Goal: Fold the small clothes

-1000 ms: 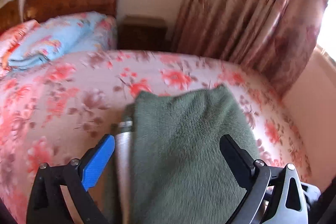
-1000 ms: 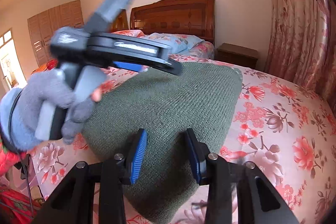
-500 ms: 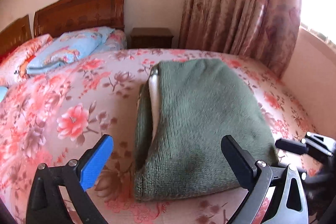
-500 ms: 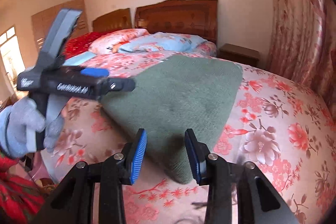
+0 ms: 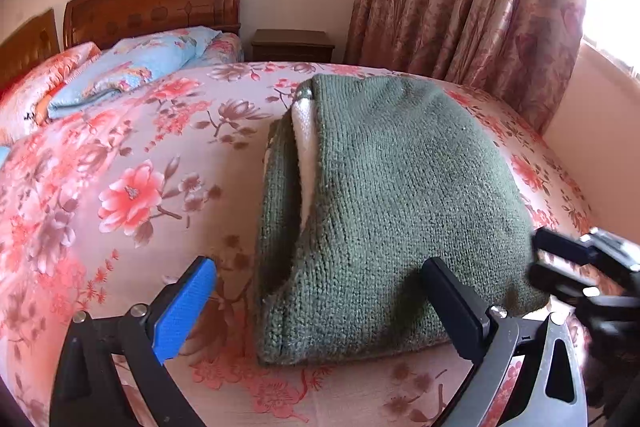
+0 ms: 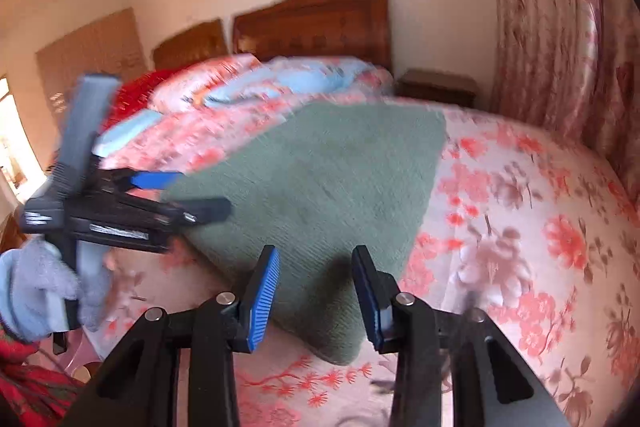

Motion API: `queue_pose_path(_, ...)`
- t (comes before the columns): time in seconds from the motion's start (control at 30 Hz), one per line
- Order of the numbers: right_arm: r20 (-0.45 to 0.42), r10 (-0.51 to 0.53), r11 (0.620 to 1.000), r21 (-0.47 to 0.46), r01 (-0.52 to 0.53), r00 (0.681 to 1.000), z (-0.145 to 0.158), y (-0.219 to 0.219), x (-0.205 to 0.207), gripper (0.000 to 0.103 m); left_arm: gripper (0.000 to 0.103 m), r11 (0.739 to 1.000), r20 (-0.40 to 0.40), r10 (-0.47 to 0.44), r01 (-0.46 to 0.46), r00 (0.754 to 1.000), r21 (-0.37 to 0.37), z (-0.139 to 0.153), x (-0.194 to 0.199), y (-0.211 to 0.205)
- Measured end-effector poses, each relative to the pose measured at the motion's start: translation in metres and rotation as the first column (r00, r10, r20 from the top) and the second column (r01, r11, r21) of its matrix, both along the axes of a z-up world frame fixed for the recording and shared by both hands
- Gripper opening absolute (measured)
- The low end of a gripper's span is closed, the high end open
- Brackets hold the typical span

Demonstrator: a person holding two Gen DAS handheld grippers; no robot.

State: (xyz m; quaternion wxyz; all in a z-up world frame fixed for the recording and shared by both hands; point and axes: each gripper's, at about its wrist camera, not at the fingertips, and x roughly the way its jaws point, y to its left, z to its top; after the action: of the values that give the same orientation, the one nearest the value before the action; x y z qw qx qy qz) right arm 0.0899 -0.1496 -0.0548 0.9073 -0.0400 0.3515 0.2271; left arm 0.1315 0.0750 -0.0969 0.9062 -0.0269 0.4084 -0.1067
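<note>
My left hand-held gripper point(image 5: 320, 301) has its jaws spread wide, holding nothing, one finger with a blue pad point(image 5: 185, 307) on the left and a black finger on the right. My right hand-held gripper point(image 6: 316, 297) is parted to a narrower gap, also holding nothing, its blue pads facing each other. My left hand point(image 6: 38, 293), in a grey glove, wraps the left gripper's handle at the near left of the right wrist view.
</note>
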Motion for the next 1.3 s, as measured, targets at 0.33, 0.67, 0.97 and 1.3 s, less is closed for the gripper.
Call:
queue_pose_path(0.33,0.014,-0.005,0.999,0.037,0.005,1.000,-0.002,0.003,0.036,0.039,0.103,0.999,0.007,-0.008,0.008,1.000,-0.034,-0.005,0.028,0.000)
queue_pose_path(0.67,0.008,-0.030,0.998,0.055,0.029,1.000,0.002,0.016,0.077,0.039,0.103,1.000,0.022,0.012,-0.012,1.000,0.008,0.000,0.066,0.002)
queue_pose_path(0.97,0.076,-0.020,0.996,0.087,0.014,0.997,0.026,0.006,0.030,0.039,0.103,0.993,0.176,0.118,-0.112,0.977,-0.049,0.039,-0.002,0.020)
queue_pose_path(1.3,0.107,-0.146,0.989,0.048,0.141,0.983,0.014,-0.039,-0.046,0.075,0.103,0.992,0.247,0.125,-0.129,0.961,0.002,0.044,-0.065,-0.011)
